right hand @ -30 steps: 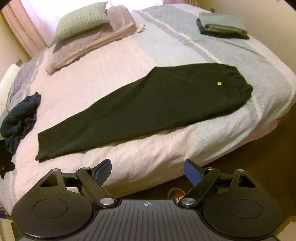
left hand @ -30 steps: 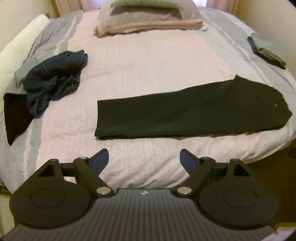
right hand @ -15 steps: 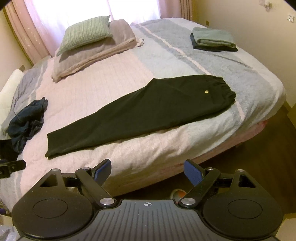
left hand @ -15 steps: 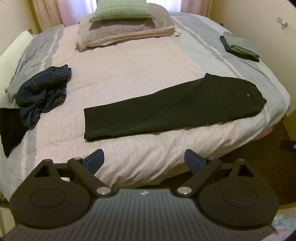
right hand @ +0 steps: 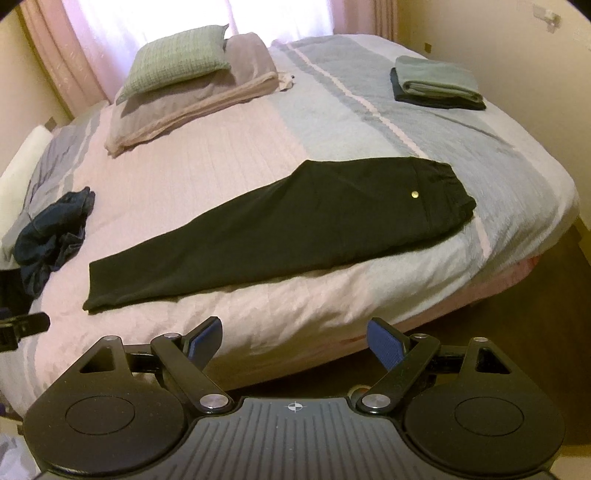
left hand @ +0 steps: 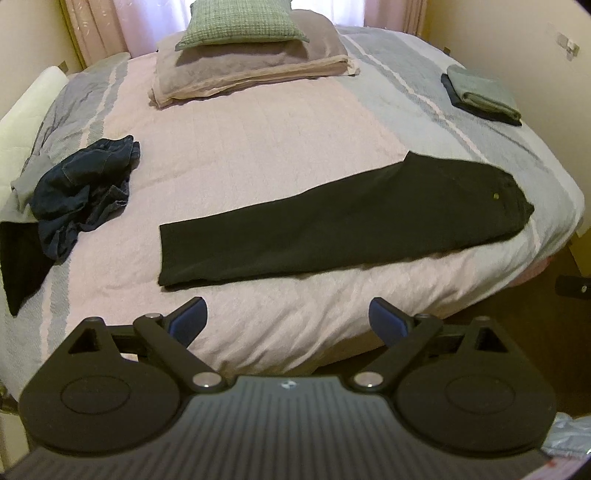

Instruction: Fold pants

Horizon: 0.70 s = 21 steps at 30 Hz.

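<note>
1. across the whole view, the bed [left hand: 258,155] carries everything, its cover striped pink and grey-blue; both grippers hang off its near edge, over the floor side.
2. on the near half of the bed lie the black pants [left hand: 332,225], folded lengthwise with one leg on the other and flat. their long axis runs left to right and slants a little away: hem end [right hand: 107,284] at the near left, waistband [right hand: 450,195] at the far right near the bed's corner, a brass button [right hand: 414,194] showing there.
3. the pants lie ahead of both pairs of jaws, well apart from them, touching neither.
4. at the head of the bed, pillows [right hand: 192,99] are stacked with a green cushion [left hand: 240,26] on top.
5. at the left, a crumpled dark blue garment [left hand: 81,192] lies in a heap.
6. at the far right, a folded stack of clothes [right hand: 436,85] sits, grey-green over dark.
7. the left gripper [left hand: 288,317] has its jaws spread wide, holding nothing.
8. the right gripper [right hand: 295,336] likewise stands wide apart and empty.
</note>
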Motion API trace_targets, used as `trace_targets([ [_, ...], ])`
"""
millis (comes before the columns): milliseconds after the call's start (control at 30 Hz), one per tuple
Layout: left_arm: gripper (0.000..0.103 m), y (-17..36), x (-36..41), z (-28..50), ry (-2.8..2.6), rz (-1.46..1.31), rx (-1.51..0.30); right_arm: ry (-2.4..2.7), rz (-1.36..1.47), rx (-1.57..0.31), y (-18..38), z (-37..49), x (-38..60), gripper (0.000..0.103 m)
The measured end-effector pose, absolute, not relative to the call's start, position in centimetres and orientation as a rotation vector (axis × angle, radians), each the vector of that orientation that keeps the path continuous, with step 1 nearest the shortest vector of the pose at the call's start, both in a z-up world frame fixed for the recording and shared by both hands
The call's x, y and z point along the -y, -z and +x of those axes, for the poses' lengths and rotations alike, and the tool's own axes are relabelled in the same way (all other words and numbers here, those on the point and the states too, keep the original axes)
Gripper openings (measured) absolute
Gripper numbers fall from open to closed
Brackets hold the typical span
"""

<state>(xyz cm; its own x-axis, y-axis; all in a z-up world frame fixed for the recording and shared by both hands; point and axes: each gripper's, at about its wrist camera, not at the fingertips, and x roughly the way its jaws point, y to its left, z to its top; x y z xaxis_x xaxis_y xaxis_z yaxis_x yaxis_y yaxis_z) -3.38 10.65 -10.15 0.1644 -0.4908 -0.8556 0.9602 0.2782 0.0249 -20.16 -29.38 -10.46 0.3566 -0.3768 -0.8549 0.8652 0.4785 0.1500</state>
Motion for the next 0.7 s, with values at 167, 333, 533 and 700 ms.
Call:
trace_targets([
  [167, 0.093, 10.2, -7.9, -4.8, 1.145, 0.621, -0.89, 0.843, 0.641, -0.882, 10.7, -21.5, 33.5, 0.083],
  [333, 0.092, 11.3, -4.6, -6.6, 1.105, 0.51, -0.967, 0.817, 0.614, -0.92, 11.3, -23.5, 39.1, 0.083],
  [533, 0.091, 14.8, -2.9, -8.0, 0.986, 0.375, -1.064, 0.79, 0.584, -0.98, 13.5, -26.4, 45.8, 0.083],
  [700, 0.074, 17.6, -4.8, -7.0, 0.845, 0.301, -1.128, 0.776, 0.672, -1.049, 16.9, -28.4, 49.7, 0.083],
])
